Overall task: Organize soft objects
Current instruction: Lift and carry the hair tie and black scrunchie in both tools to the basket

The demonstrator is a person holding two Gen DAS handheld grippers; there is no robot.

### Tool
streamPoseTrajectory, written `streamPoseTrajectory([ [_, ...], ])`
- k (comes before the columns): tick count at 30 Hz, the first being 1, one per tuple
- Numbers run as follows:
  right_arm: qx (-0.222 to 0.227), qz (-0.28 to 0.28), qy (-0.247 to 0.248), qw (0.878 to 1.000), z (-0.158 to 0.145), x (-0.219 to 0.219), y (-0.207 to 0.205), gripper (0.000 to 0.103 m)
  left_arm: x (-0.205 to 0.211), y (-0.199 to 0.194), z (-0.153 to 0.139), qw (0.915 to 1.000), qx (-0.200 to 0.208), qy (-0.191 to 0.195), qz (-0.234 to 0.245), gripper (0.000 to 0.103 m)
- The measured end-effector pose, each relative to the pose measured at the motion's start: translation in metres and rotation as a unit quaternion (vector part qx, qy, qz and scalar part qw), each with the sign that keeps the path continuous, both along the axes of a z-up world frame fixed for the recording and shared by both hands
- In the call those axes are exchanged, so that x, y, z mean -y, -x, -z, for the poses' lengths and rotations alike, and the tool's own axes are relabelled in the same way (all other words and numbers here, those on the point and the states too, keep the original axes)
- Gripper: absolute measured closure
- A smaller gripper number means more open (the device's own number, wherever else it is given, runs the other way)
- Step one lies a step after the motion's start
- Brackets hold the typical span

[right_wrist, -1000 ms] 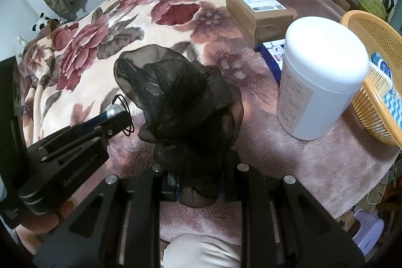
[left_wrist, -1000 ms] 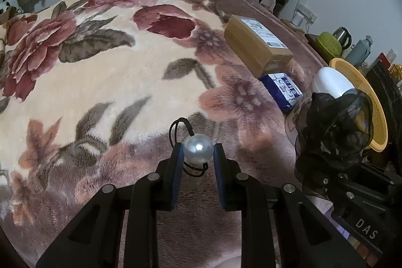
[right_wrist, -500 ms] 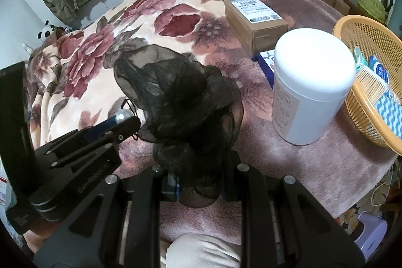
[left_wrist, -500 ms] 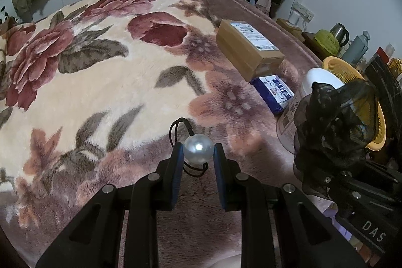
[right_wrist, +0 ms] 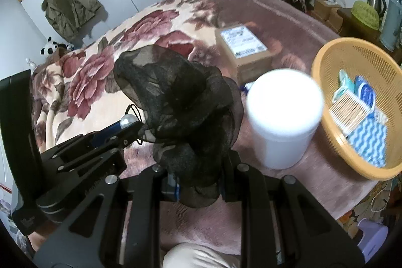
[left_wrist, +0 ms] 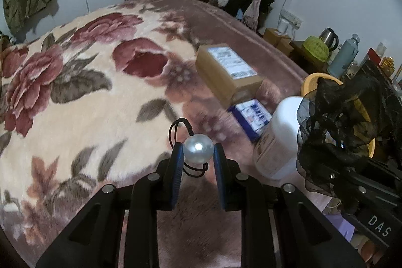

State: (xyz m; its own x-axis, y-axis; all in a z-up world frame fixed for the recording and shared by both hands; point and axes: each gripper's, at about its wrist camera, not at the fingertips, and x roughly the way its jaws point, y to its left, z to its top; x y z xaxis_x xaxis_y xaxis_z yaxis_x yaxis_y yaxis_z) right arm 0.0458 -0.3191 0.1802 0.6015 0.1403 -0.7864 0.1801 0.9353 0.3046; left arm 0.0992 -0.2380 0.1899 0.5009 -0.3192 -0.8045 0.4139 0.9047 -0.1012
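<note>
Covering the bed beneath us is a plush mauve blanket with big red roses (left_wrist: 83, 97), ringed by white wardrobes and heaped clothes. On it stand a brown cardboard box (left_wrist: 227, 72), a smooth white cylindrical tub (right_wrist: 284, 117) and a woven orange plastic basket (right_wrist: 326, 72). Our left gripper (left_wrist: 198, 155) pinches a glossy pearl bead on a black elastic hair tie (left_wrist: 198, 148); our right gripper (right_wrist: 198, 182) clamps a frilly black mesh scrunchie (right_wrist: 181, 102), both held above the blanket.
</note>
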Motion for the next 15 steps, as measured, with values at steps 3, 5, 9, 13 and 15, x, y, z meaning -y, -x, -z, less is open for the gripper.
streamPoseTrajectory([
  [3, 0.008, 0.010, 0.001, 1.000, -0.006, 0.014, 0.002, 0.081, 0.016, -0.001, -0.008, 0.9999, 0.007, 0.002, 0.011, 0.080],
  [5, 0.011, 0.018, 0.002, 1.000, -0.009, 0.022, 0.003, 0.081, 0.030, -0.001, -0.013, 0.9997, 0.012, 0.002, 0.021, 0.080],
  [9, 0.015, 0.038, 0.002, 0.999, -0.011, 0.043, 0.008, 0.081, 0.059, 0.000, -0.018, 0.9991, 0.017, 0.001, 0.040, 0.080],
  [13, 0.017, 0.062, 0.002, 0.998, -0.014, 0.068, 0.016, 0.080, 0.090, 0.003, -0.023, 0.9978, 0.020, 0.003, 0.063, 0.080],
  [15, 0.018, 0.077, 0.002, 0.997, -0.015, 0.081, 0.021, 0.080, 0.108, 0.005, -0.024, 0.9968, 0.022, 0.004, 0.077, 0.080],
])
